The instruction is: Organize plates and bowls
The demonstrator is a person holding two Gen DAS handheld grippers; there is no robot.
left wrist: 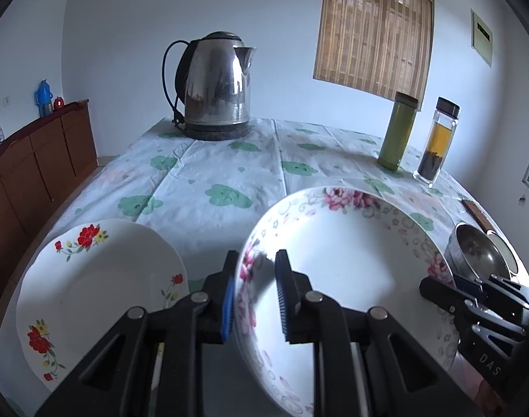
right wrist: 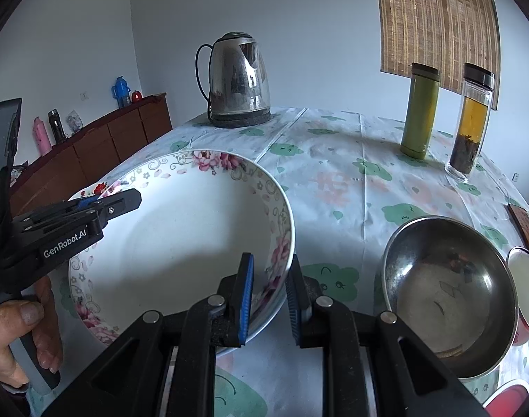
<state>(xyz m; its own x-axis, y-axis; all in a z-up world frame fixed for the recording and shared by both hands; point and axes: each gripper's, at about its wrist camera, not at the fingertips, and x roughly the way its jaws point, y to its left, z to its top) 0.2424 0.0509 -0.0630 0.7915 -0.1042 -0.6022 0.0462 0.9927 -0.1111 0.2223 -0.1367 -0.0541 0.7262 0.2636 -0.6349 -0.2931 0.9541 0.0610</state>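
Big flowered bowl (right wrist: 181, 239) sits centre-left in the right wrist view, lower right-centre in the left wrist view (left wrist: 337, 278), tilted, on or just over the tablecloth (right wrist: 334, 180); cannot tell whether it is lifted. Both grippers clamp its rim. Left gripper (left wrist: 254, 292) at bottom centre of its own view: blue pads nearly closed, one pad outside the wall, one inside, pinching the rim. Right gripper (right wrist: 269, 299) at bottom centre of its view: same pinch on the opposite rim, narrow gap filled by the bowl wall. A hand (right wrist: 17, 333) at lower left of the right wrist view grips the left gripper's handle.

White plate (left wrist: 97, 295) with red flowers lies lower left in the left wrist view, just beside the bowl. Steel bowl (right wrist: 448, 295) lower right in the right wrist view, near the flowered bowl, apart from it. Red cup (right wrist: 525, 295) just beside the steel bowl, at right edge.

Kettle (right wrist: 238, 80) upper centre, far table edge. Green flask (right wrist: 421, 111) and glass tea bottle (right wrist: 471, 121) upper right, side by side. Brown cabinet (right wrist: 108, 142) left, along the wall.
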